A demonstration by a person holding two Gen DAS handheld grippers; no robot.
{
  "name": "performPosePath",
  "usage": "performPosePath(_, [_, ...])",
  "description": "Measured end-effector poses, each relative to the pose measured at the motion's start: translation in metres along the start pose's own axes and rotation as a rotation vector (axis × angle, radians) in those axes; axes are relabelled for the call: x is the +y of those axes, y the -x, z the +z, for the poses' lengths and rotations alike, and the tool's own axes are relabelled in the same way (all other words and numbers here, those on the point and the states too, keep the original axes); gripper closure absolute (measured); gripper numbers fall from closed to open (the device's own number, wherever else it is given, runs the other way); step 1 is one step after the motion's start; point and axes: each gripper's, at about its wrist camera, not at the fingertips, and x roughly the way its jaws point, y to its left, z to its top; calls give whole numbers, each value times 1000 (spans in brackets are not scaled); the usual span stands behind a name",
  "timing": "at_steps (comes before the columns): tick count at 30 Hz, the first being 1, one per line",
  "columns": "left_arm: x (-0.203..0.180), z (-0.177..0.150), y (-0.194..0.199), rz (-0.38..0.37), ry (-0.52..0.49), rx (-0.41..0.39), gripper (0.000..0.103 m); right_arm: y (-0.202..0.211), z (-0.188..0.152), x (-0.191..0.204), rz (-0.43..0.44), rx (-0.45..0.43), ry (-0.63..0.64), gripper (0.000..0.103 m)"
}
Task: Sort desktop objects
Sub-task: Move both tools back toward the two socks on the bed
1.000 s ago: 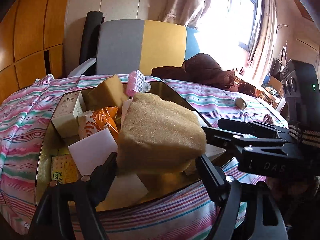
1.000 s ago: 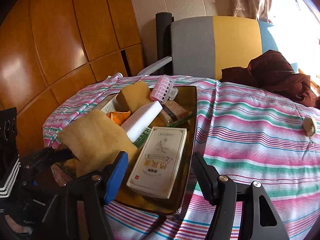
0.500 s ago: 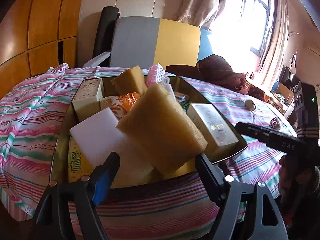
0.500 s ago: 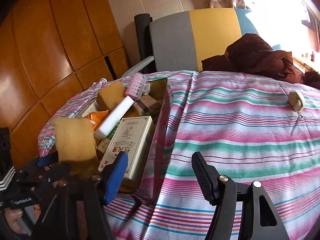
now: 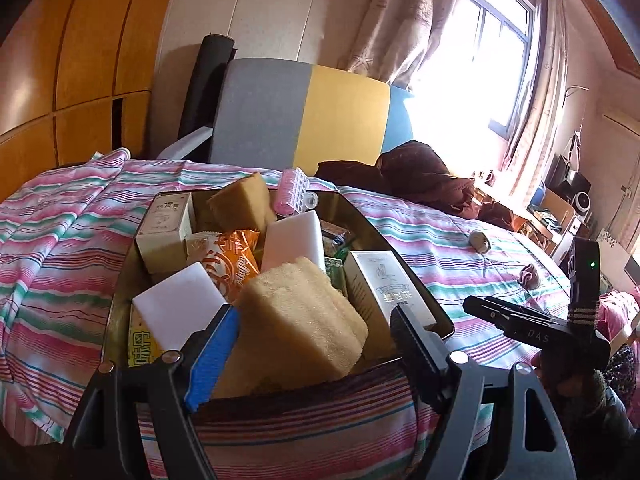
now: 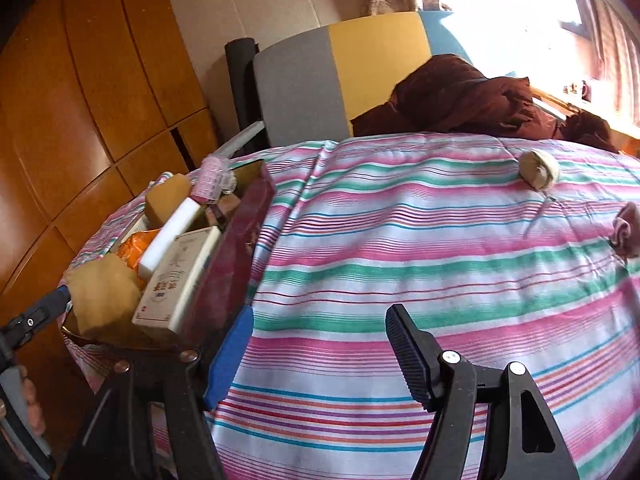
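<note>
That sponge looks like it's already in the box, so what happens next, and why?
Probably the left gripper backs away: the tan sponge seems to lie in the full tray between open jaws. The right gripper is open over the striped cloth, where a small beige bundle remains.

We can read little here. On the right gripper, seen at the right of the left wrist view, white letters "DAS" stand on its black body, with a single "G" on the finger nearer the tray. The cream boxes, the orange snack packet and the yellow packet in the tray carry print, but we cannot make out the characters.
</note>
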Motion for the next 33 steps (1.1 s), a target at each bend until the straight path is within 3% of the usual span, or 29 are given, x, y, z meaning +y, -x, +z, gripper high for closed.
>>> performPosePath(12, [-99, 28, -44, -181, -135, 78, 23, 45, -5, -141, -248, -85, -266, 31])
performPosePath(23, [-209, 60, -109, -270, -304, 149, 23, 61, 20, -206, -323, -182, -409, 27])
performPosePath(33, [-271, 82, -197, -281, -308, 234, 23, 37, 45, -257, -379, -191, -546, 27])
